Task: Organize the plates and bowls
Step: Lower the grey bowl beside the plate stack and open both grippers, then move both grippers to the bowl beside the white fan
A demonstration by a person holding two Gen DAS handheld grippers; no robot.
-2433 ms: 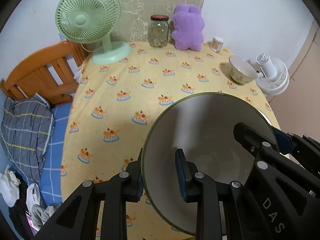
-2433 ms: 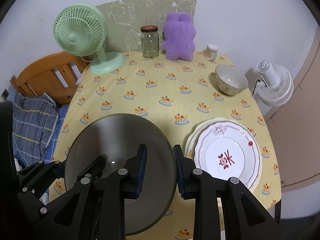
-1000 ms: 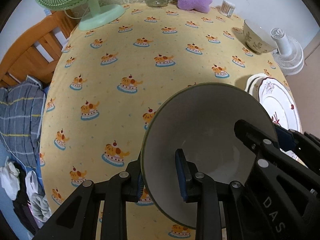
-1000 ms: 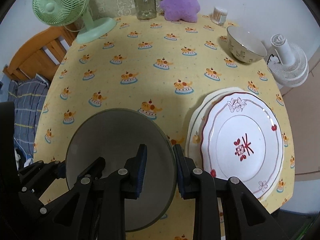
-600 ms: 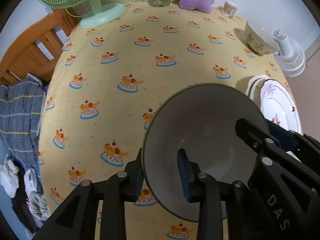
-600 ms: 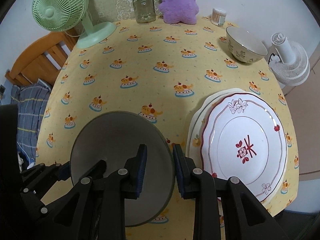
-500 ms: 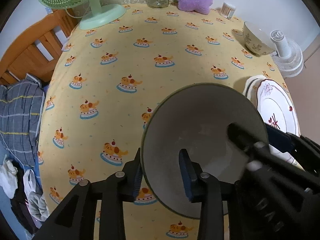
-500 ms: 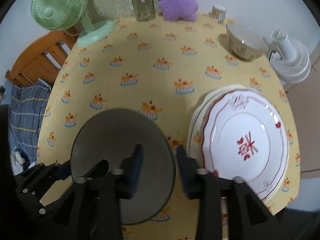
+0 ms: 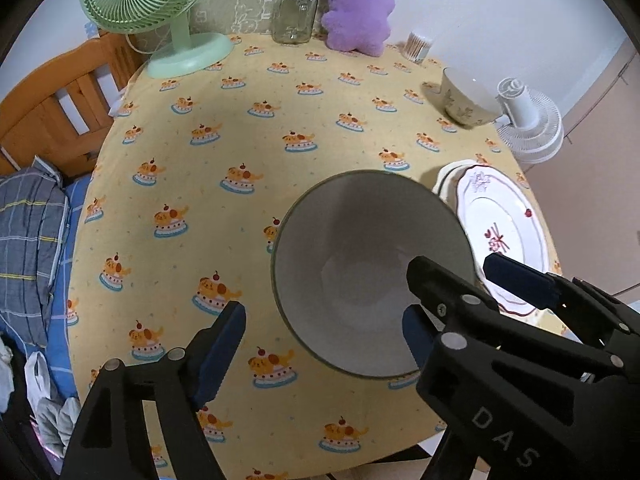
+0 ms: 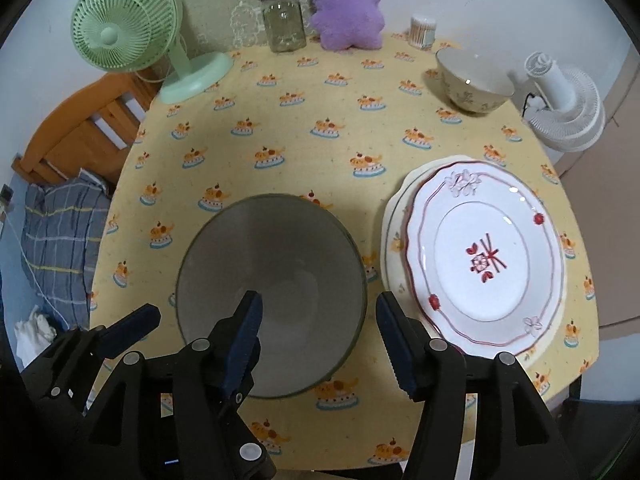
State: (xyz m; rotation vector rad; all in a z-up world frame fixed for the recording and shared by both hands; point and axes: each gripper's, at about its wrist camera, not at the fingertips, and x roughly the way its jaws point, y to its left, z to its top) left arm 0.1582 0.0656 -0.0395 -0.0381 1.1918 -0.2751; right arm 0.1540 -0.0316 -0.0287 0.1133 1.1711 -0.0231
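Left gripper (image 9: 320, 330): a second ago clamped on the near-left rim of the grey bowl (image 9: 368, 272), its jaws are now opening and stand clear of the rim, one outside, one over the inside. Grey bowl: now released and, as far as the fisheye view allows, resting upright on the worktop (image 9: 224, 128) just left of the stacked plates (image 10: 486, 258), with the patterned bowl (image 10: 474, 80) well apart at the far right edge. Right gripper (image 10: 318, 332): likewise off the near-right rim, jaws opening astride it without contact; the placement looks complete, and the patterned bowl probably remains to be brought over.
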